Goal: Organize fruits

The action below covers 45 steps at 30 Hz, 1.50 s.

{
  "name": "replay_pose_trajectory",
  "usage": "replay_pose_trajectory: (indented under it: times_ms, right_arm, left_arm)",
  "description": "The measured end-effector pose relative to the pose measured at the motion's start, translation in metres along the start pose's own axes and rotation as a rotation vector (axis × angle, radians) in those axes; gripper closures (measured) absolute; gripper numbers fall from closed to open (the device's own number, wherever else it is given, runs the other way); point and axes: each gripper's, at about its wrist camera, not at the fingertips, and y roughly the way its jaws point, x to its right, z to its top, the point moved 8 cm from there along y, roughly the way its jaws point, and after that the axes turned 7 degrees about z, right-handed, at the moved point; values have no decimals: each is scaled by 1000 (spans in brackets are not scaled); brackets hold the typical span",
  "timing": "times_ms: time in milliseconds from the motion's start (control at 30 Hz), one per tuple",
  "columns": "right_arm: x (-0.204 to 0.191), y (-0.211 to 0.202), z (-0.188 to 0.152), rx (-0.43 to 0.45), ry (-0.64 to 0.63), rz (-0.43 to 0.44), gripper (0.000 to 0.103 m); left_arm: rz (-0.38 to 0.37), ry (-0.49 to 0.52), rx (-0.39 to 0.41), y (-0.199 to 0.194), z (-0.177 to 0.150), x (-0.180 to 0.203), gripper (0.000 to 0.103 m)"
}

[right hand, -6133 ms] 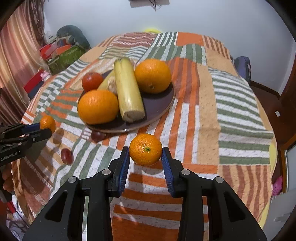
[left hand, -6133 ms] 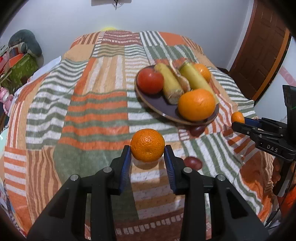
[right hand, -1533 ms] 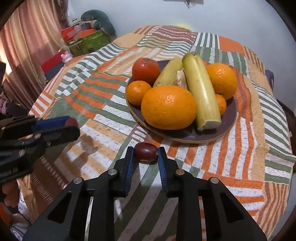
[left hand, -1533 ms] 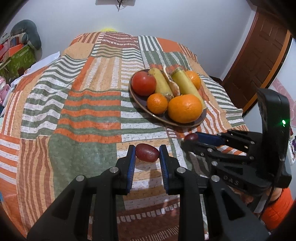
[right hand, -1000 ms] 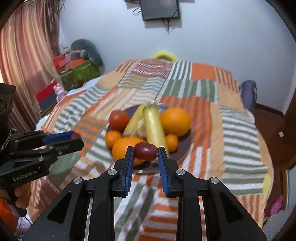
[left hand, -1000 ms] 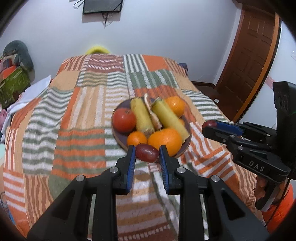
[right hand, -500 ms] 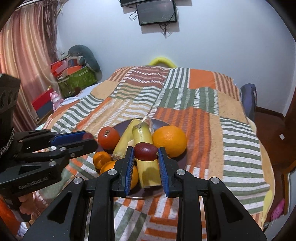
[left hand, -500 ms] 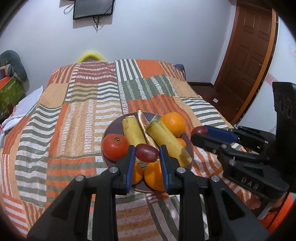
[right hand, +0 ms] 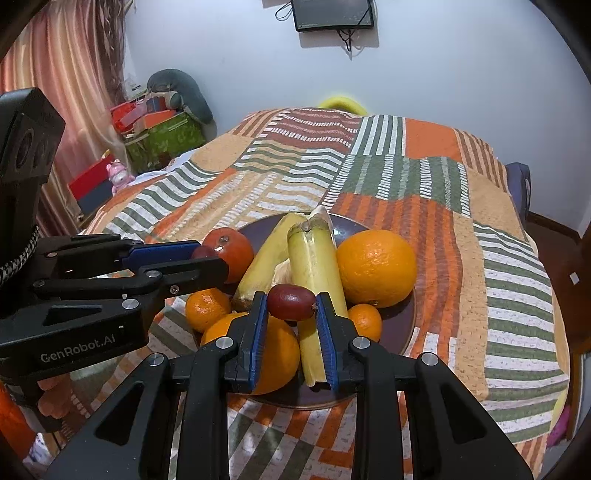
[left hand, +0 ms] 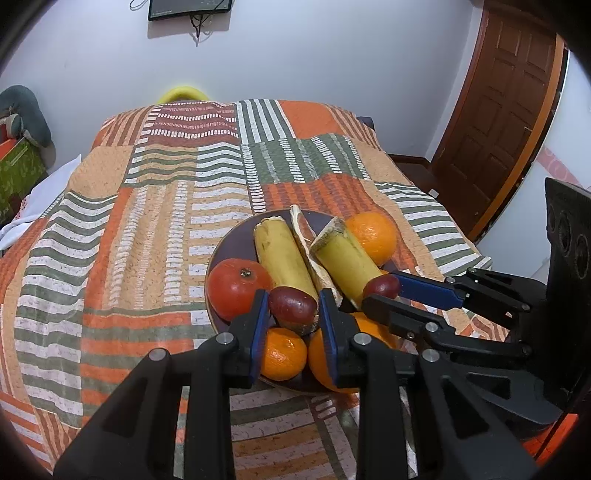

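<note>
A dark plate (left hand: 232,243) on the striped bedspread holds a tomato (left hand: 238,288), two bananas (left hand: 284,254), a big orange (left hand: 371,232) and a mandarin (left hand: 282,354). My left gripper (left hand: 291,306) hangs over the plate's near side with a red grape (left hand: 291,303) between its blue pads; its jaws are opening. My right gripper (right hand: 291,301) is shut on a second red grape (right hand: 291,302) above the banana (right hand: 314,266) and the front orange (right hand: 269,354). Each gripper shows in the other's view, the right gripper (left hand: 380,291) beside the bananas and the left gripper (right hand: 210,258) by the tomato (right hand: 231,245).
The patchwork bedspread (left hand: 147,221) covers the whole bed. A wooden door (left hand: 495,122) stands at the right, and boxes with a grey cushion (right hand: 162,122) are stacked at the left wall. A screen (right hand: 332,14) hangs on the far wall.
Both grippers have come forward and down over the plate, each still carrying its grape. The fruit now looks larger and lies right under the fingertips.
</note>
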Motion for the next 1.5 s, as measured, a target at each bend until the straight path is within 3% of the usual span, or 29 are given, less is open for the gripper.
replay_pose_trajectory:
  times_ms: [67,200,433,667,867,1033,1133,1200,1233,1367,1433,1500]
  right_arm:
    - [0,0,0,-4,2,2,77]
    - [1,-2,-1,4,3,-2,59]
    - [-2,-33,10,63,9,-27,59]
    - [-19,-112,37,218,-7,-58,59]
    - [-53,-203,54,395,-42,-77,59]
    - [-86,-266,56,521,-74,-96,59]
    - [-98,-287,54,566,-80,-100,59]
    - [-104,-293,53,584,-84,-103,57]
    - [-107,-296,51,592,-84,-102,56]
    - [-112,-299,45,611,-85,-116,42]
    - [-114,-300,43,615,-89,-129,38]
    - [-115,-300,41,615,-90,-137,27]
  left_arm:
    - [-5,-9,-4,1,0,-1,70]
    - [-6,-19,5,-5,2,-1,68]
    - [21,-39,87,-47,13,-4,68]
    - [78,-27,262,-138,29,6,68]
    - [111,-23,453,-235,36,22,68]
    - [121,-19,561,-299,31,34,67]
    - [130,-16,610,-327,26,39,55]
    - [144,-16,637,-342,21,41,41]
    - [150,-16,649,-348,19,42,39]
    - [155,-10,661,-360,11,46,30]
    - [162,-12,665,-363,8,48,22]
    - [165,-19,670,-365,5,48,11]
